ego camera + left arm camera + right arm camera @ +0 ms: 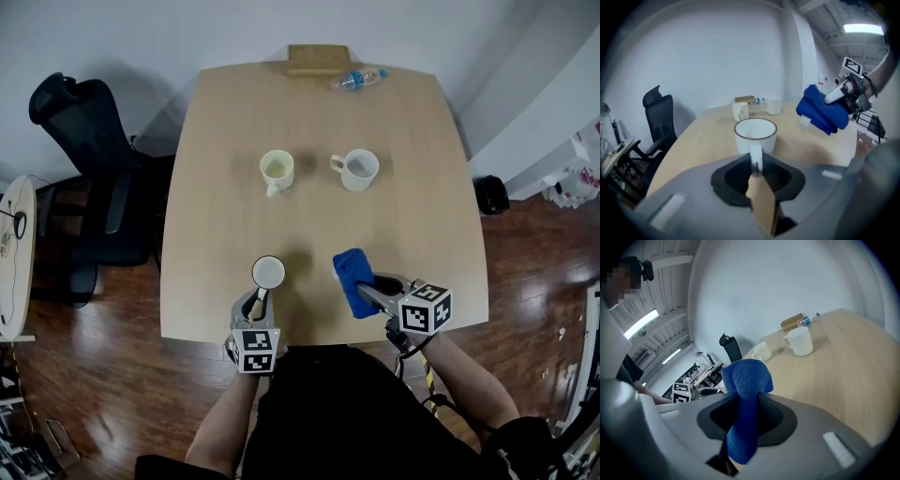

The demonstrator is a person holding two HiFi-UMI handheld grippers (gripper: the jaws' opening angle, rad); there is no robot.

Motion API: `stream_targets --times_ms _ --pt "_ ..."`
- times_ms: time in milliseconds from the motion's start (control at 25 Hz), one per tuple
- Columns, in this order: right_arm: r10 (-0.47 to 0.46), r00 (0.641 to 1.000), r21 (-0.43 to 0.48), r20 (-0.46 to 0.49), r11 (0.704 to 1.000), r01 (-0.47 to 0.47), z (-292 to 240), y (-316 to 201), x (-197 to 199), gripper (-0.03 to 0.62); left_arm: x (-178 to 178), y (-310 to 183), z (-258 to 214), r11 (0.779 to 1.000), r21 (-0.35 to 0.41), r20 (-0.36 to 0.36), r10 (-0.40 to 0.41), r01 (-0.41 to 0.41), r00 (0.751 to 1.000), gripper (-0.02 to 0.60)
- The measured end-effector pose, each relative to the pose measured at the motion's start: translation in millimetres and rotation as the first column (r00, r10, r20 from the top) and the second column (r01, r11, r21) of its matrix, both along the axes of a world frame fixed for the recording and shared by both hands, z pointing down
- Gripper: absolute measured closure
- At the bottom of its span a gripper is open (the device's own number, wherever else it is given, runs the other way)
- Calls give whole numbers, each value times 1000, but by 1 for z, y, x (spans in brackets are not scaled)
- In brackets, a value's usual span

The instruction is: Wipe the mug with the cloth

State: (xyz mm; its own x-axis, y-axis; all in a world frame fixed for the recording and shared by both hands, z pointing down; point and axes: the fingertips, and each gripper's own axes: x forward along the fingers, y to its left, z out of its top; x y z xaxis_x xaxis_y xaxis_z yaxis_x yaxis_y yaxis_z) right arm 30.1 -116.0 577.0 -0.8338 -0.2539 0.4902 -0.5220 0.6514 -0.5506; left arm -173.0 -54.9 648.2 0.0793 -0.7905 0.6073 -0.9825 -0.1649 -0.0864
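A white mug (pixel 268 272) with a dark rim is near the table's front edge, and my left gripper (pixel 261 298) is shut on its handle. In the left gripper view the mug (pixel 755 132) stands upright just beyond the jaws, with the handle pinched between them. My right gripper (pixel 367 289) is shut on a blue cloth (pixel 351 279), held to the right of the mug and apart from it. The cloth (pixel 745 399) bunches up between the right jaws and hangs over them. The same cloth (pixel 820 112) shows from the left gripper, above the table.
Two more mugs, a cream one (pixel 277 172) and a white one (pixel 357 170), stand mid-table. A wooden block (pixel 318 59) and a water bottle (pixel 356 80) lie at the far edge. A black office chair (pixel 84 159) stands to the table's left.
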Motion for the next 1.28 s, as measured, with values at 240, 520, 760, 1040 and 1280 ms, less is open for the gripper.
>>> stream_targets --times_ms 240,520,760,1040,1280 --pt "-19 1000 225 -24 974 24 -40 -3 -6 491 4 -1 -28 997 26 -51 80 -78 996 517" --pt "-167 986 596 -22 789 147 -126 21 -42 491 38 -30 -121 988 72 -277 150 -135 949 517" --pt "-278 953 784 -121 562 264 -190 57 -82 491 65 -55 -202 973 143 -451 227 -181 863 517" --pt "-201 974 816 -110 541 203 -214 39 -64 491 94 -47 -241 933 227 -448 354 -278 821 517" --pt "-97 995 780 8 623 55 -231 21 -37 491 93 -37 -258 916 238 -465 400 -323 790 517"
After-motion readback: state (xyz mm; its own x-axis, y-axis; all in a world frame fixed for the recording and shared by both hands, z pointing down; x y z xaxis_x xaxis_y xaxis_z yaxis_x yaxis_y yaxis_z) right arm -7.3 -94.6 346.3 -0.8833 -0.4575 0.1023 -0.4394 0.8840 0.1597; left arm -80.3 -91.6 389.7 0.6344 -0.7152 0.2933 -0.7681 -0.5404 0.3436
